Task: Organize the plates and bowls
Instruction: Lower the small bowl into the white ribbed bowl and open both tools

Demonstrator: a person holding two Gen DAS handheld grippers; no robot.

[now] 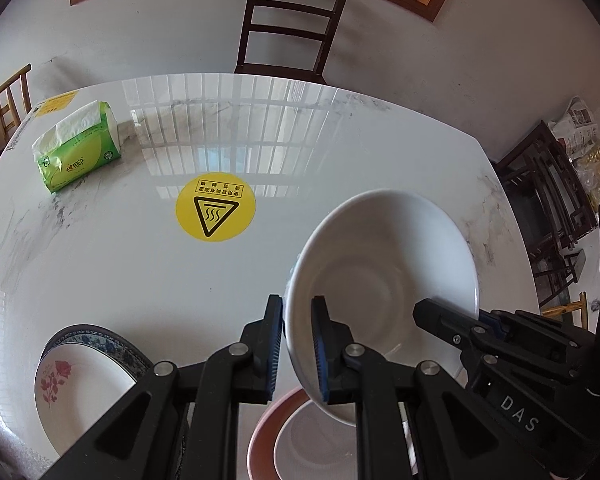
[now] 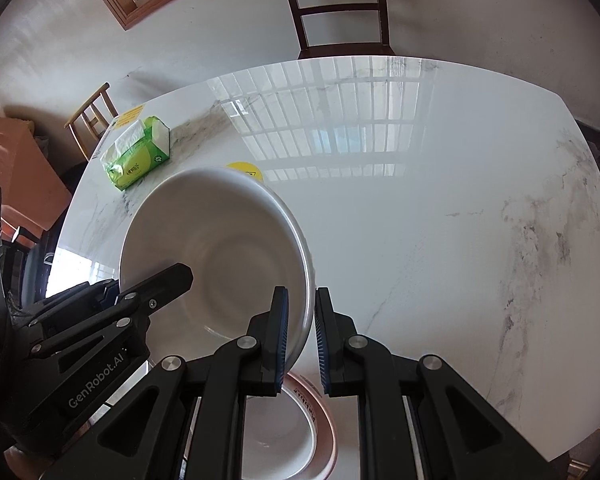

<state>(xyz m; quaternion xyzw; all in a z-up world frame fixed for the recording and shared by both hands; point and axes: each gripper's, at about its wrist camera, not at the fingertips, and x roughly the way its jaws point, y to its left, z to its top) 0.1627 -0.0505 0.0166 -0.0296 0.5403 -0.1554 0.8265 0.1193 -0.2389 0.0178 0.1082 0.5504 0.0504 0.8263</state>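
Observation:
A large white bowl [image 1: 384, 280] is held tilted above the table by both grippers. My left gripper [image 1: 296, 346] is shut on its left rim, one finger inside and one outside. My right gripper [image 2: 302, 336] is shut on its right rim [image 2: 220, 252] the same way; it also shows in the left wrist view [image 1: 452, 326]. Below the bowl stands a red-rimmed bowl [image 1: 288, 440], also in the right wrist view [image 2: 300, 428]. A stack of plates, the top one with a red flower [image 1: 80, 384], lies at the near left.
The white marble table [image 2: 440, 220] carries a green tissue pack [image 1: 78, 146] at the far left and a round yellow hot-surface sticker [image 1: 215, 206] in the middle. A dark chair [image 1: 288, 24] stands behind the table, another wooden chair [image 2: 94, 116] at the left.

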